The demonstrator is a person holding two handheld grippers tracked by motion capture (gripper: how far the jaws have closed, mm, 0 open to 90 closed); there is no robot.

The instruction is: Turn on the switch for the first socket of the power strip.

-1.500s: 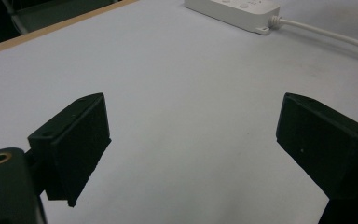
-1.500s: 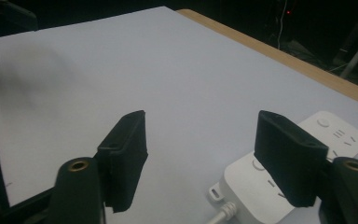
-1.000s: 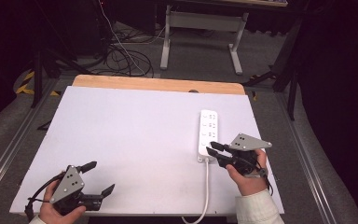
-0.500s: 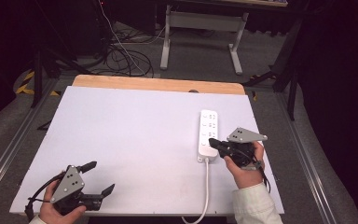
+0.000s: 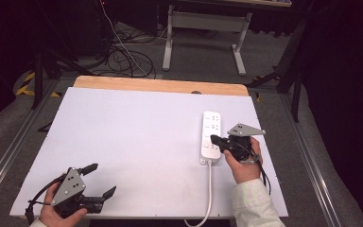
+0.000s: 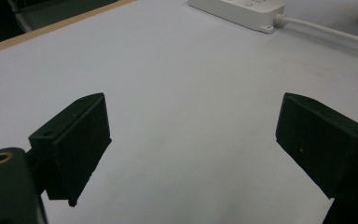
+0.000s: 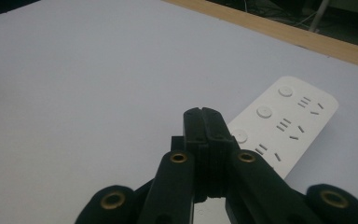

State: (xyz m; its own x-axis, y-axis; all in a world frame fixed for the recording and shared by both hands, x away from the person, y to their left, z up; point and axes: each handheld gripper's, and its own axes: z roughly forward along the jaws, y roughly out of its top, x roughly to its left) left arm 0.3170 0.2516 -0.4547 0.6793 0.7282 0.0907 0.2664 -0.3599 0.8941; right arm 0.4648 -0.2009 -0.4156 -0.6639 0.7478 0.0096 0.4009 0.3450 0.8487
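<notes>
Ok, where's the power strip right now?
In the high view, the power strip lies on the right side of the white table, its cord running toward the near edge, with the shut right gripper over its near end.

The power strip (image 5: 211, 135) looks like smooth white plastic with a slight sheen. The counter (image 5: 137, 142) has a matt white top and a bare wood strip at its far edge. The right tool (image 7: 204, 122) is matt black plastic.

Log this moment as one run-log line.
right gripper: jaws shut, empty, tips over power strip near its round buttons | left gripper: jaws open, empty, near table front edge
</notes>
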